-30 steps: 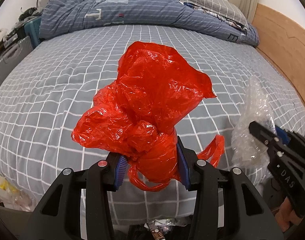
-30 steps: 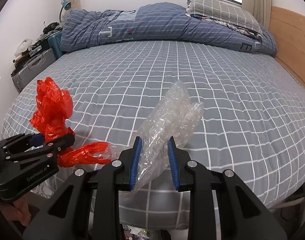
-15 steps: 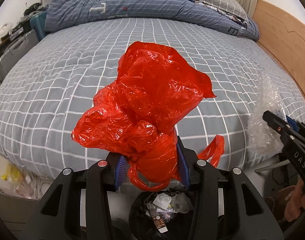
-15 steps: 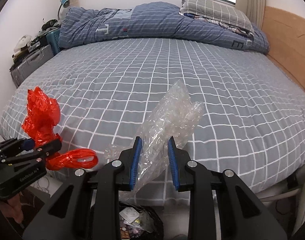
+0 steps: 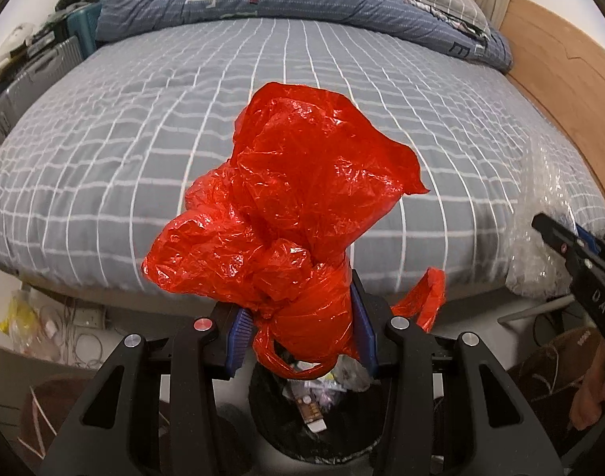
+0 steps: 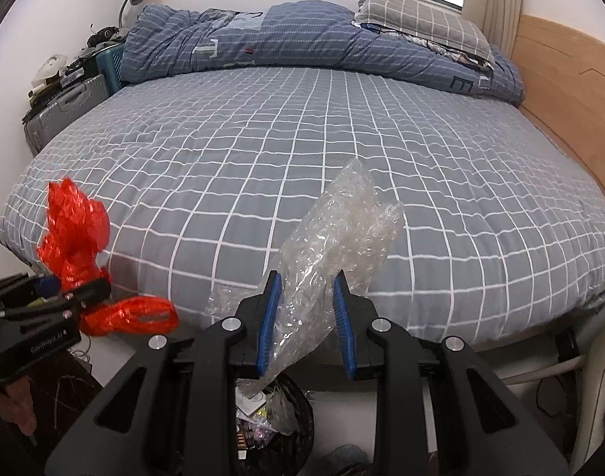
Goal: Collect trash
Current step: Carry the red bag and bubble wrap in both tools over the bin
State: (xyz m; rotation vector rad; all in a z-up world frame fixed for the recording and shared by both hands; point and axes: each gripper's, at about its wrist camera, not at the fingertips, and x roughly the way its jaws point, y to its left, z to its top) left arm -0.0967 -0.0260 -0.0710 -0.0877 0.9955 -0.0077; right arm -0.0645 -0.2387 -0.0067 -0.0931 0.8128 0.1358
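Observation:
My left gripper (image 5: pixel 302 327) is shut on a crumpled red plastic bag (image 5: pixel 294 206), which stands up between the blue pads and trails a loop to the right. Below it sits a black-lined trash bin (image 5: pixel 310 432) holding scraps. My right gripper (image 6: pixel 305 325) is shut on a clear bubble-wrap bag (image 6: pixel 334 234), held above the same trash bin (image 6: pixel 274 416). In the right wrist view the left gripper (image 6: pixel 48 297) with the red bag (image 6: pixel 74 238) is at the left edge. In the left wrist view the right gripper (image 5: pixel 568 246) and bubble wrap (image 5: pixel 540 214) show at the right.
A bed (image 6: pixel 302 150) with a grey checked cover fills the view ahead, a blue duvet (image 6: pixel 263 39) and pillow (image 6: pixel 417 20) at its far side. A wooden headboard (image 6: pixel 572 91) runs along the right. Suitcases (image 6: pixel 64 107) stand at the left. Cables and a yellow bag (image 5: pixel 17 313) lie on the floor.
Both grippers have pulled back from over the bed, each still holding its bag. The bed edge has slid up the frames and the trash bin has come into view beneath them.

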